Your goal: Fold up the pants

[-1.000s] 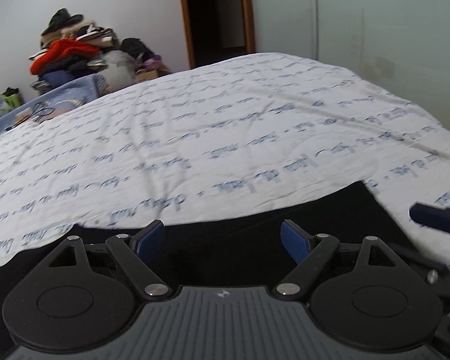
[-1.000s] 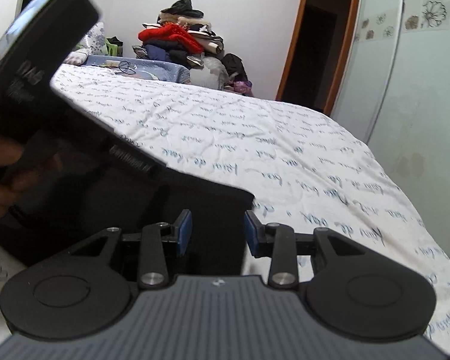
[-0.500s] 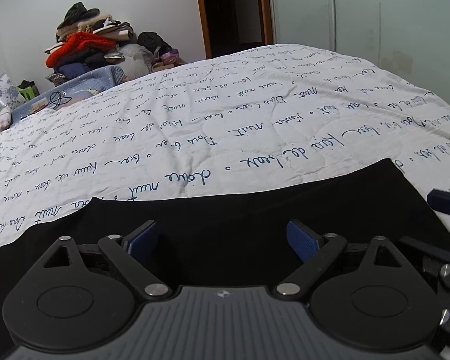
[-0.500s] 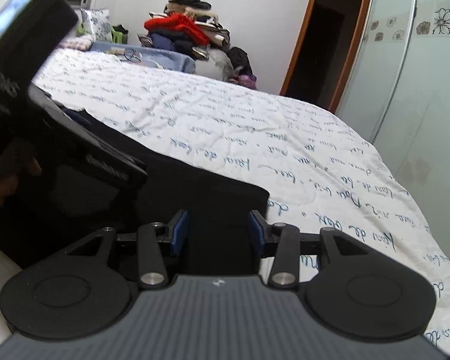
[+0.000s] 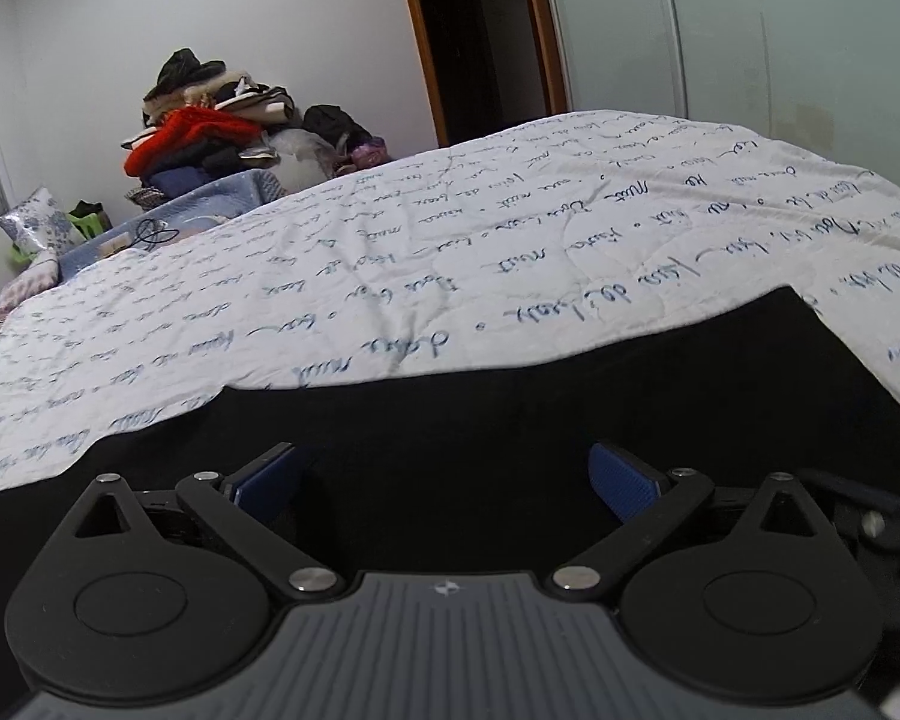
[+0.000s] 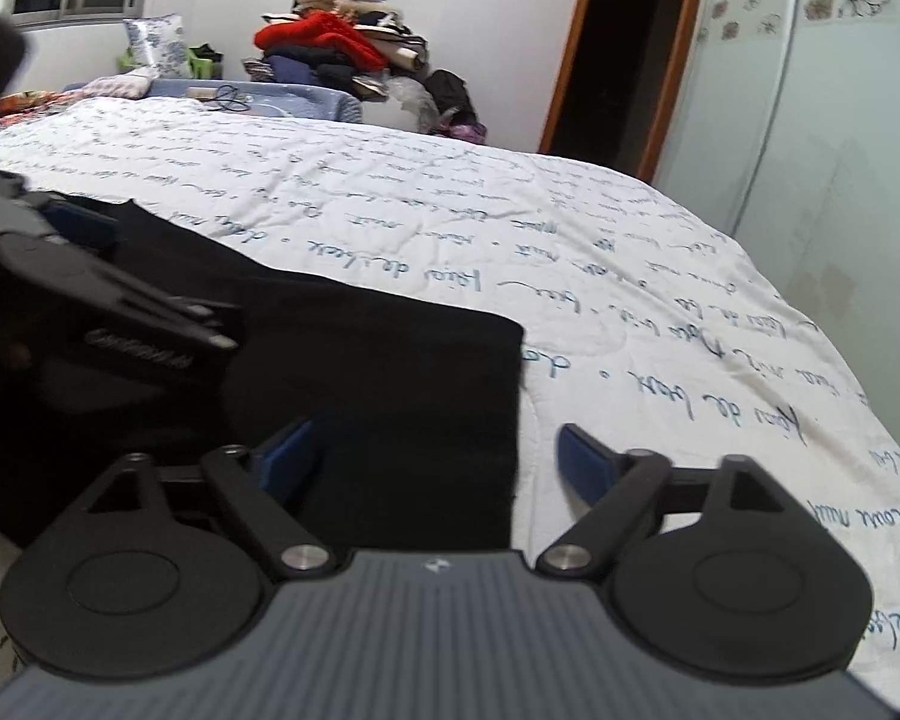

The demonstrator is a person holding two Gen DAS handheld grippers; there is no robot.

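Below, the pants [image 5: 510, 420] are lying flat on the bed [image 5: 450, 252] as a dark band, with the long axis running left to right across both views. Seen from the left wrist, the left gripper [image 5: 444, 474] is hovering over the middle of the cloth, its fingers [image 5: 621, 480] standing wide apart and gripping nothing; the far edge of the pants is lying ahead of the fingertips, and the fabric is also spreading beneath and to both sides of them. Seen from the right wrist, the right gripper [image 6: 426, 456] is straddling the right-hand end of the pants [image 6: 390, 372]: one blue pad [image 6: 285, 456] is sitting over black cloth, the other pad [image 6: 582, 459] over white bedding, so the straight end edge is passing between the spread, empty fingers. The body of the left gripper [image 6: 108, 324] is showing at the left of that view, over the same garment. Whether either set of fingertips is touching the cloth cannot be told. As a judgement, the right gripper is the nearer to a graspable corner, and the next fold would probably be carrying that end along the long axis toward the left.
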